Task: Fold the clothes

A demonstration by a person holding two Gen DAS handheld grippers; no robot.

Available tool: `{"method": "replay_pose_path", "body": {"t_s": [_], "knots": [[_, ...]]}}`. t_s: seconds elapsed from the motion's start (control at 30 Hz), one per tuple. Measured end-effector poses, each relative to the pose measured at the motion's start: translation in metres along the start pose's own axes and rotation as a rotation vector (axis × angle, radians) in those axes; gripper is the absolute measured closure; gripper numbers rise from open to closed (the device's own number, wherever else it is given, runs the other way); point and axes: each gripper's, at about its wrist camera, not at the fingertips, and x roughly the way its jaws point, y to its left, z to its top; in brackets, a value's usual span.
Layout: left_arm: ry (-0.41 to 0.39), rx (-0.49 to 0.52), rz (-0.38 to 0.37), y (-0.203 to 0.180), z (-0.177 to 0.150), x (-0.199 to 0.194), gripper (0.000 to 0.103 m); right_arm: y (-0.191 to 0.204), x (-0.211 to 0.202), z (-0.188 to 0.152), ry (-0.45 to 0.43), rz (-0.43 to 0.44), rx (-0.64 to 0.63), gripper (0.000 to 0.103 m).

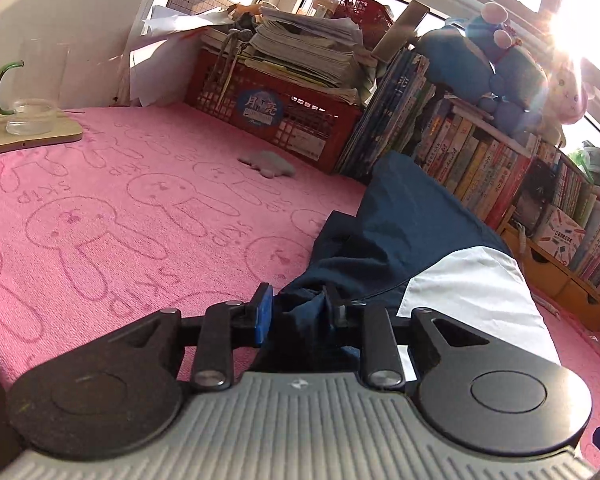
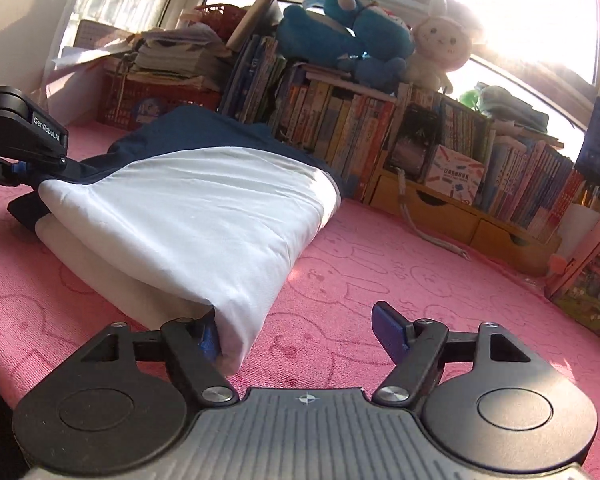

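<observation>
A navy and white garment (image 2: 196,200) lies partly folded on the pink rabbit-print mat (image 2: 340,280). In the left wrist view my left gripper (image 1: 298,308) is shut on a bunched navy part of the garment (image 1: 404,220), close above the mat. The left gripper also shows at the left edge of the right wrist view (image 2: 24,160). My right gripper (image 2: 300,328) is open. Its left finger touches the white folded edge, and its right finger (image 2: 392,330) stands free over the mat.
A red crate (image 1: 268,116) stacked with papers stands at the back. Rows of books on a wooden shelf (image 2: 452,208) run along the right, with plush toys (image 2: 352,36) on top. A glass cup (image 1: 32,116) on a wooden board sits far left. A small grey object (image 1: 266,162) lies on the mat.
</observation>
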Motion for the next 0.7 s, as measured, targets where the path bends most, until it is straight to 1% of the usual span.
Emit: {"method": "replay_pose_path", "body": {"t_s": [0.13, 0.2, 0.23, 0.27, 0.3, 0.33, 0.43, 0.5, 0.53, 0.57, 0.6, 0.67, 0.7], "knots": [[-0.011, 0.059, 0.033, 0.003, -0.003, -0.004, 0.076, -0.005, 0.0, -0.002, 0.012, 0.021, 0.014, 0.03], [-0.015, 0.073, 0.08, 0.01, -0.001, -0.006, 0.076, -0.005, 0.001, -0.001, 0.009, 0.035, 0.018, 0.03], [-0.017, 0.08, 0.103, 0.013, 0.0, -0.007, 0.078, -0.005, 0.001, -0.001, 0.006, 0.042, 0.018, 0.03], [-0.02, 0.087, 0.127, 0.016, 0.001, -0.008, 0.085, -0.005, 0.001, -0.001, 0.007, 0.05, 0.023, 0.03], [-0.022, 0.094, 0.15, 0.02, 0.001, -0.009, 0.088, -0.006, 0.002, -0.001, 0.009, 0.052, 0.03, 0.03], [-0.024, 0.101, 0.173, 0.023, 0.002, -0.01, 0.096, -0.006, 0.003, 0.0, 0.01, 0.053, 0.039, 0.03], [-0.034, 0.118, 0.232, 0.032, 0.006, -0.014, 0.095, -0.01, 0.005, 0.0, 0.011, 0.065, 0.061, 0.03], [-0.081, 0.103, 0.152, 0.033, 0.016, -0.032, 0.095, -0.01, 0.005, 0.0, 0.001, 0.091, 0.071, 0.03], [-0.106, 0.108, 0.105, 0.028, 0.021, -0.04, 0.093, -0.009, 0.006, 0.001, -0.001, 0.098, 0.073, 0.03], [-0.118, 0.123, 0.048, 0.02, 0.025, -0.046, 0.089, -0.008, 0.007, 0.001, -0.001, 0.103, 0.074, 0.03], [-0.126, 0.139, -0.009, 0.01, 0.029, -0.05, 0.087, -0.007, 0.008, 0.002, -0.001, 0.108, 0.075, 0.03], [-0.103, 0.181, -0.12, -0.014, 0.033, -0.049, 0.076, -0.003, 0.01, 0.004, -0.005, 0.12, 0.078, 0.03], [-0.076, 0.226, -0.165, -0.029, 0.035, -0.043, 0.075, -0.001, 0.01, 0.004, -0.006, 0.127, 0.079, 0.03]]}}
